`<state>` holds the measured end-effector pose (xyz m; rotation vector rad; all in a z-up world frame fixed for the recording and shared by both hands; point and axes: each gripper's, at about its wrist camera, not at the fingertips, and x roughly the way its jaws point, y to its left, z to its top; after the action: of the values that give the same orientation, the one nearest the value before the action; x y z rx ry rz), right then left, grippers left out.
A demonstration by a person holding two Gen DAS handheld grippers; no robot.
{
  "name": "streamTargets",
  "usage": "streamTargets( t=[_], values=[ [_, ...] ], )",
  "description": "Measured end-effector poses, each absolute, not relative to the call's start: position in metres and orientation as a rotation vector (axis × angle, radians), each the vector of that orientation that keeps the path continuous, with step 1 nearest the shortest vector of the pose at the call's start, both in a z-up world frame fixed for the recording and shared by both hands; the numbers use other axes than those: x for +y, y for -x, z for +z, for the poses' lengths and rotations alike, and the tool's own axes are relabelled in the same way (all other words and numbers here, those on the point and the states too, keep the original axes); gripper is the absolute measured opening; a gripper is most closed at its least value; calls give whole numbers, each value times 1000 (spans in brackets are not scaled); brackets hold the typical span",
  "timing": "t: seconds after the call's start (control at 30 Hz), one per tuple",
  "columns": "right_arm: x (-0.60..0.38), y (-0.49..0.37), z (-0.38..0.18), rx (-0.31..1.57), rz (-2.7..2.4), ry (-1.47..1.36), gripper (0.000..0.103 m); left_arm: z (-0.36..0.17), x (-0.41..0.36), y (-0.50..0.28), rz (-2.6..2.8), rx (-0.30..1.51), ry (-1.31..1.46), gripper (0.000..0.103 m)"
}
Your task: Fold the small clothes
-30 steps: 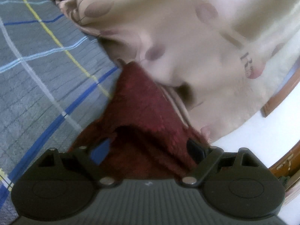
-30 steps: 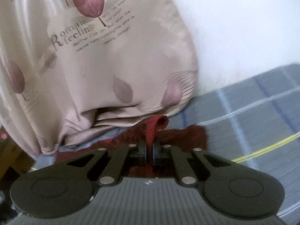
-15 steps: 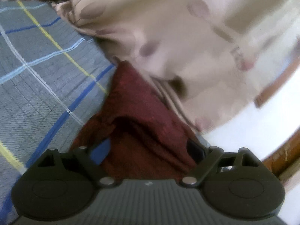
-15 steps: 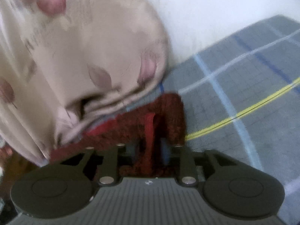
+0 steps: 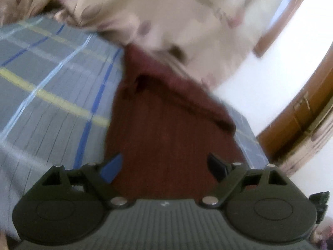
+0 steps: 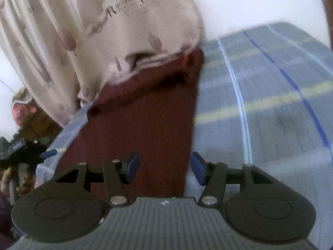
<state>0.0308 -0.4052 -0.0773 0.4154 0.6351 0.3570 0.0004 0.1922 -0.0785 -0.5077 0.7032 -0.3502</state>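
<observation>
Maroon garment (image 5: 166, 129) lies mid-frame on the checked bed (image 5: 52, 87); left gripper (image 5: 164, 166) jaws spread wide, released. Right gripper (image 6: 164, 167) jaws are opening, garment's edge between them, unpinched.

The dark red garment (image 5: 166, 145) looks like a matt ribbed knit, kinda fuzzy. The plaid bedsheet (image 6: 270, 114) is flat woven cloth, while the leaf-print curtain (image 6: 87, 31) has a satiny sheen. The door frame (image 5: 301, 108) is varnished wood.
</observation>
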Motion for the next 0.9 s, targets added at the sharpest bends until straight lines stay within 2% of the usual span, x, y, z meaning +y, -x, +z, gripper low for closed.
streamTargets(
  t=[0.37, 0.53, 0.63, 0.7, 0.73, 0.77, 0.83, 0.9],
  values=[
    [-380, -6, -102, 674, 448, -474, 55, -130, 214, 46, -399, 828, 715, 89],
    [-385, -5, -107, 681, 487, -558, 54, -138, 199, 41, -475, 825, 685, 89],
    [-388, -9, -113, 695, 520, -624, 49, -144, 187, 30, -482, 848, 631, 89],
    [-389, -13, -116, 698, 537, -666, 48, -148, 185, 27, -485, 840, 638, 81],
    [-389, -14, -118, 700, 542, -681, 45, -148, 186, 27, -479, 838, 640, 64],
    [-390, -15, -119, 698, 539, -683, 41, -148, 188, 28, -468, 838, 639, 53],
    [-392, -13, -121, 695, 532, -667, 36, -147, 196, 35, -456, 830, 652, 52],
    [-394, -10, -121, 691, 537, -666, 36, -144, 200, 39, -467, 822, 633, 52]
  ],
)
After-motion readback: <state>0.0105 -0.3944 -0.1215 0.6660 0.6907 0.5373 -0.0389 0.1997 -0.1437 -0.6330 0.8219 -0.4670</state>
